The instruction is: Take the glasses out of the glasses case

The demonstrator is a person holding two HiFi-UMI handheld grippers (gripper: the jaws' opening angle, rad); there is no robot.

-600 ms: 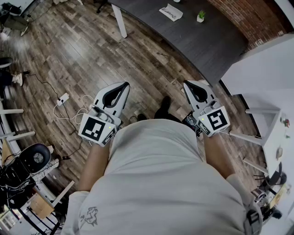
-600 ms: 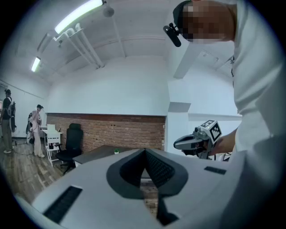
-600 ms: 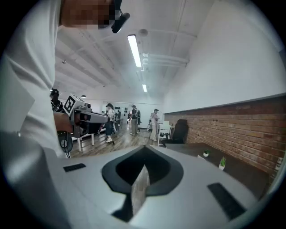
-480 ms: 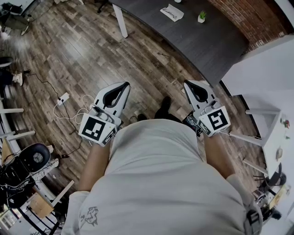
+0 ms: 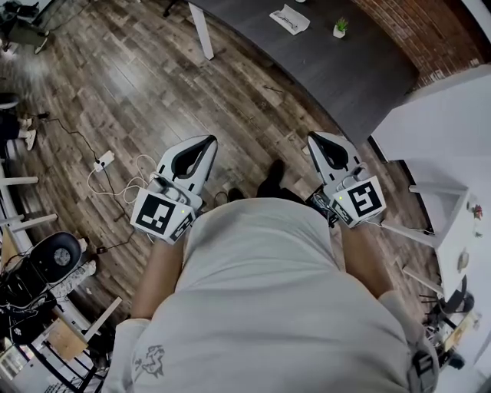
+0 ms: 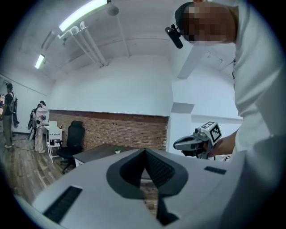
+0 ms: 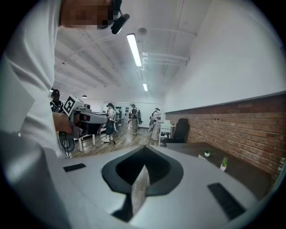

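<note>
Approach stage: holding left tool [image 5: 201, 150] and right tool [image 5: 321, 146] pinched shut, empty, facing far counter [image 5: 345, 69]; next needing a walk over, one tool opening for white case [image 5: 289, 19].

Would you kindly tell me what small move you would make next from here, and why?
Probably step forward to the dark table, carrying both grippers along. The left gripper and right gripper hang at waist height over the wooden floor, jaws together on nothing, and the only candidate for the case, a white flat thing beside the potted plant, lies far off on that table.
</note>
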